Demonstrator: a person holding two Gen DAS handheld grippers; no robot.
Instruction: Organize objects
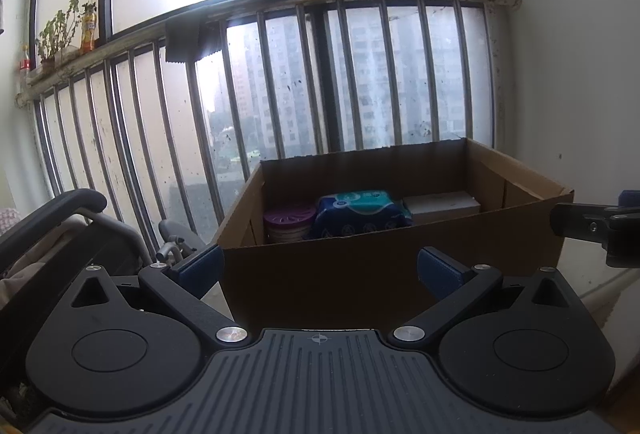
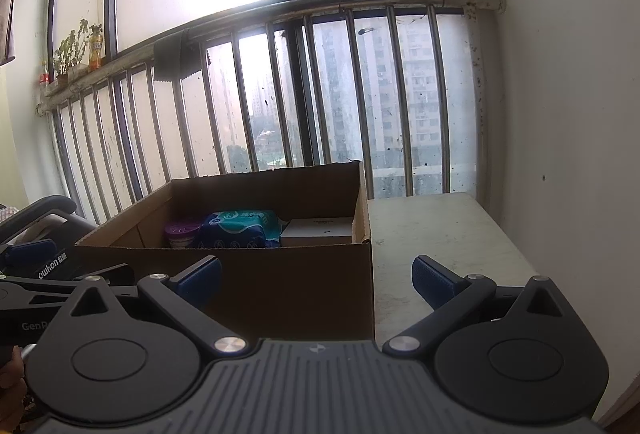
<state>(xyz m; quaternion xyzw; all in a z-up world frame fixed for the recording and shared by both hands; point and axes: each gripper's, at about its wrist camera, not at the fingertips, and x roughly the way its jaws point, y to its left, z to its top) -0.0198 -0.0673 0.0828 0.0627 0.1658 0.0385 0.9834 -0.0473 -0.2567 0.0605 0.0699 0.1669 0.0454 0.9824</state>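
An open cardboard box (image 1: 392,254) stands before a barred window. Inside it are a purple-lidded tub (image 1: 289,224), a blue and teal wipes pack (image 1: 362,212) and a white box (image 1: 442,206). My left gripper (image 1: 320,270) is open and empty, just in front of the box's near wall. My right gripper (image 2: 316,280) is open and empty, at the box's (image 2: 280,274) near right corner. The same tub (image 2: 182,232), pack (image 2: 240,228) and white box (image 2: 320,230) show in the right wrist view.
A pale table top (image 2: 436,234) lies right of the box against a white wall. A dark chair or stroller frame (image 1: 60,218) stands at the left. The window railing (image 1: 280,74) is behind the box. Plants and a bottle (image 1: 88,30) sit on the sill.
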